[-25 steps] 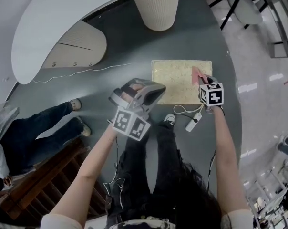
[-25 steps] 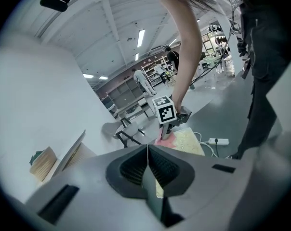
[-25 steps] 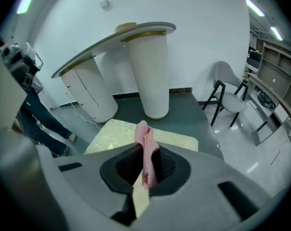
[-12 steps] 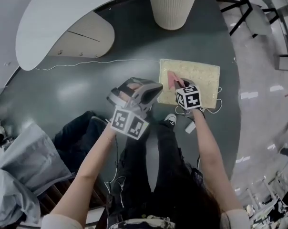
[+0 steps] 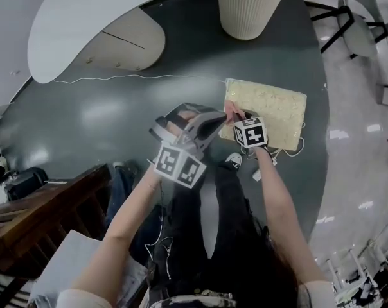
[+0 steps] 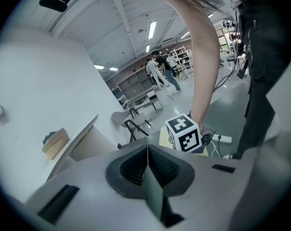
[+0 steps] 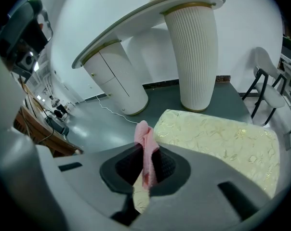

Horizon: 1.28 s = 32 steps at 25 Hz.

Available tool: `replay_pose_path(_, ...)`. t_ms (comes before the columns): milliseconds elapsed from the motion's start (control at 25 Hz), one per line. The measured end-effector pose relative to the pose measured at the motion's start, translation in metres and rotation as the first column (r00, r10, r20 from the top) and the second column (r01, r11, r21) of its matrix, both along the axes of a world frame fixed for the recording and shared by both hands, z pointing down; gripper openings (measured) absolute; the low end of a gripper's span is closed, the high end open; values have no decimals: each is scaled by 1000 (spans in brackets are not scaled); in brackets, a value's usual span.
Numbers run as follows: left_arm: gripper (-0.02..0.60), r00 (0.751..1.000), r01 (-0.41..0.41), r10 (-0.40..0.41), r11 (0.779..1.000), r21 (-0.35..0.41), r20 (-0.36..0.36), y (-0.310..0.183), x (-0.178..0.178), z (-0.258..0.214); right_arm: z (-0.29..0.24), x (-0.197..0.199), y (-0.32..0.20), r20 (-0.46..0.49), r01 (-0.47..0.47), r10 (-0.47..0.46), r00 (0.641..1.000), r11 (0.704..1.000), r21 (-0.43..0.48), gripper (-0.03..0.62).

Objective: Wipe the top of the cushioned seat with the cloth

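Mid-frame, right gripper (image 5: pixel 232 113) pinches cloth (image 7: pixel 145 143) at the seat (image 5: pixel 277 108) edge; left gripper (image 6: pixel 148 170) closed, empty. Probably best pressed flat, swept rightward.

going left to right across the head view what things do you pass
dark wooden furniture → left gripper → pink cloth → cushioned seat → chair
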<state>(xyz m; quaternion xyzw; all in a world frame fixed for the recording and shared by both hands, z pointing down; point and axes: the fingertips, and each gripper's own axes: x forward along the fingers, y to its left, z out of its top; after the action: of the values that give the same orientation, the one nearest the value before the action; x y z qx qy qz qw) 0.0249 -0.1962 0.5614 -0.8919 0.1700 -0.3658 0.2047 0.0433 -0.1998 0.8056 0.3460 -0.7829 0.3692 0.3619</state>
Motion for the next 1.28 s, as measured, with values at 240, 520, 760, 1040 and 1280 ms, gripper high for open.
replay_pose_path(240, 6, 1000, -4, 4, 1000, -8, 2, 1, 3, 3, 4, 20, -2, -26, -31, 31, 999, 1000, 0, 8)
replay_pose_path(520, 6, 999, -42, 43, 999, -21, 4, 6, 20, 8, 6, 82, -2, -75, -112, 112, 991, 994, 5, 8)
replay_pose_path(760, 6, 995, -96, 96, 995, -29, 0, 12, 45, 10, 9, 161, 5, -148, -206, 205, 968, 978, 9, 8)
replay_pose_path(1040, 6, 989, -150, 150, 988, -39, 4, 21, 68, 11, 7, 250, 18, -238, -295, 292, 926, 955, 24, 8)
replay_pose_path(1280, 6, 984, -178, 179, 983, -52, 9, 30, 77, 15, 3, 302, 30, -289, -367, 361, 887, 930, 34, 8)
